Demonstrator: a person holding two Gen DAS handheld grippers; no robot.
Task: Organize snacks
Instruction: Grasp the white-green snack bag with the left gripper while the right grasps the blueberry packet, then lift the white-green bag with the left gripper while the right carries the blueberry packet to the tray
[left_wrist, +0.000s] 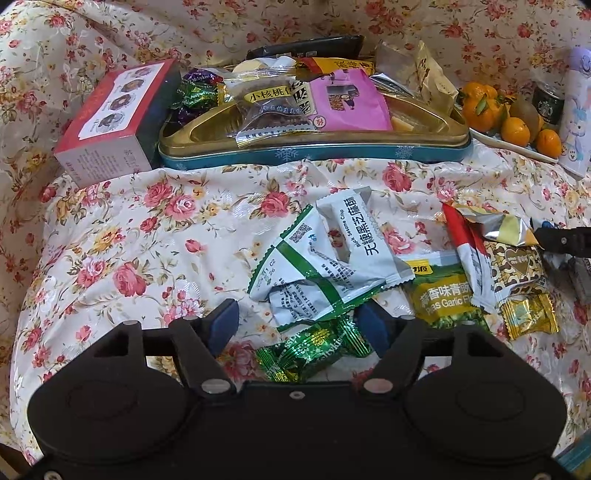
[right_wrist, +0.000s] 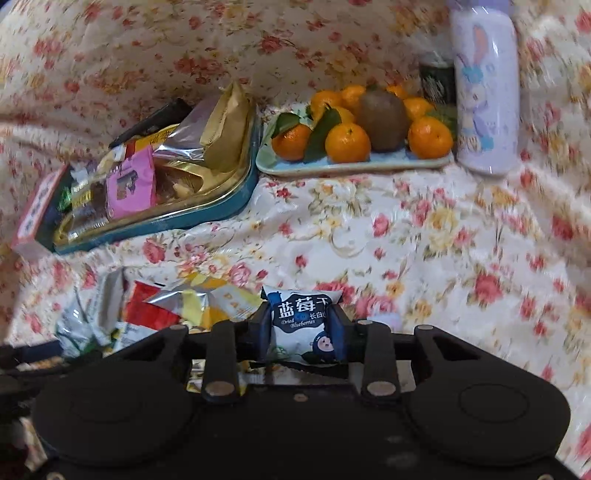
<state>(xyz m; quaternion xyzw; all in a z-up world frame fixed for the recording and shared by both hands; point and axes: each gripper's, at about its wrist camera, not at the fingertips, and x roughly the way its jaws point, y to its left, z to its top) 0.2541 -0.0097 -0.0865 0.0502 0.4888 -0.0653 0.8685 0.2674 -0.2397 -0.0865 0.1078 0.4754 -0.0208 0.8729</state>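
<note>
My right hand-held gripper (right_wrist: 301, 326) is clamped on a dried blueberry packet (right_wrist: 300, 325), its pads pressing both sides. My left hand-held gripper (left_wrist: 297, 326) stands wide apart, holding nothing, above a green candy (left_wrist: 314, 350). Just beyond it lies a black sesame crisp packet (left_wrist: 364, 240). Farther ahead stands the snack tin (left_wrist: 314, 153), half filled.

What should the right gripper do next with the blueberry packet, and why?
Probably lift it and carry it toward the tin. The right gripper has its pads against the sides of the dried blueberries packet, and the tin already holds other snacks.
</note>
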